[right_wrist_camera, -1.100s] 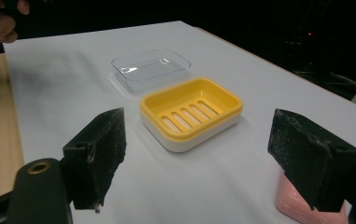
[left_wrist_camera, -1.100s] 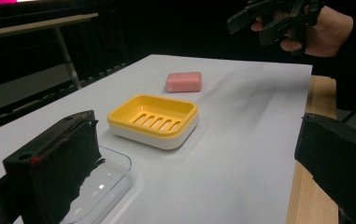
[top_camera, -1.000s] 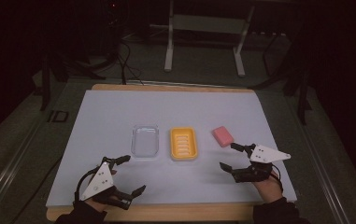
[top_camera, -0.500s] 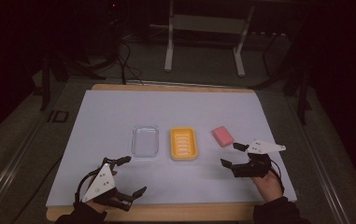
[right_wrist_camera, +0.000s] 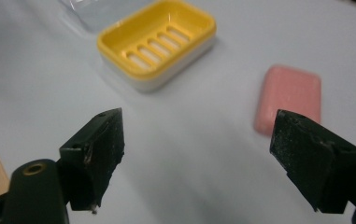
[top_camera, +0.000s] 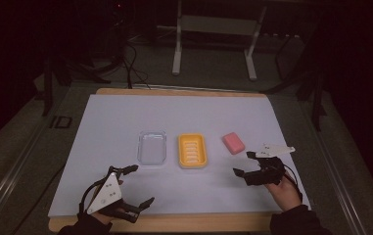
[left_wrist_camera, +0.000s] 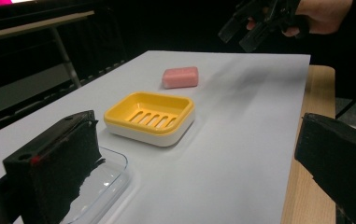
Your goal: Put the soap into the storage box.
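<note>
The right gripper stood with jaws apart and nothing between them — they had just been widening — held just near and right of the pink soap bar. In the right gripper view the bar lay flat on the white sheet, just beyond the right-hand jaw and clear of it. The left gripper rested at the near left edge, jaws likewise apart and empty, well apart from the bar. Left of the bar sat the yellow soap dish, slotted and empty, and farther left the clear lid.

Assessment: the bar appeared light and rigid, with a smooth, rounded surface likely to slip under pressure. It should be taken across its short width at mid-length, pads square on the long sides — not at the rounded corners.
</note>
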The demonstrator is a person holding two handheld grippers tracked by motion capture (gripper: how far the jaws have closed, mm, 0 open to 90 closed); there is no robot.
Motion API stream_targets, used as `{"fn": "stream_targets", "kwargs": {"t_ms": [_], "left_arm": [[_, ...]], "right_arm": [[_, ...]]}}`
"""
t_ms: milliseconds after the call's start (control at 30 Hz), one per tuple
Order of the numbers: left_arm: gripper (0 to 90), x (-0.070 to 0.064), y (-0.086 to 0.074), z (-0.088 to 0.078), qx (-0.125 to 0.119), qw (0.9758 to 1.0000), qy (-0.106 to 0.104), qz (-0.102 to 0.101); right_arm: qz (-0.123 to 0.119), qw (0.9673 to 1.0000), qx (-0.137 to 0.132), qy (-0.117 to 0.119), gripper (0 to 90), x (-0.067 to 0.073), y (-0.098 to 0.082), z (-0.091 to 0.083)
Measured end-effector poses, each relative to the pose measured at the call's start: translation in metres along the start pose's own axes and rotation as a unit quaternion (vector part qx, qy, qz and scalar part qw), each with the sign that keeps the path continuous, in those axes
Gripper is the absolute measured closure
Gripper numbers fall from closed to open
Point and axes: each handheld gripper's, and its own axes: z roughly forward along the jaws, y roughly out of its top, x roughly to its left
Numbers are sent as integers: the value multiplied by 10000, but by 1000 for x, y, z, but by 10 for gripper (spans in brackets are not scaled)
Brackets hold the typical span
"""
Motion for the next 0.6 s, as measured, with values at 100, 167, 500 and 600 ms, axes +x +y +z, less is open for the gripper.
{"fn": "stream_targets", "kwargs": {"t_ms": [100,167,500,600], "left_arm": [[6,0,0,1,12,10000,-19,10],[6,-1,0,1,19,10000,-12,15],[6,-1,0,2,72,10000,-6,42],[6,-1,0,2,71,10000,-10,29]], "right_arm": [[90,9995,297,109,178,-1,-1,2],[174,9987,443,162,168,-1,-2,4],[706,9880,1328,-357,163,-9,-6,5],[867,9838,1517,-409,180,-10,-7,4]]}}
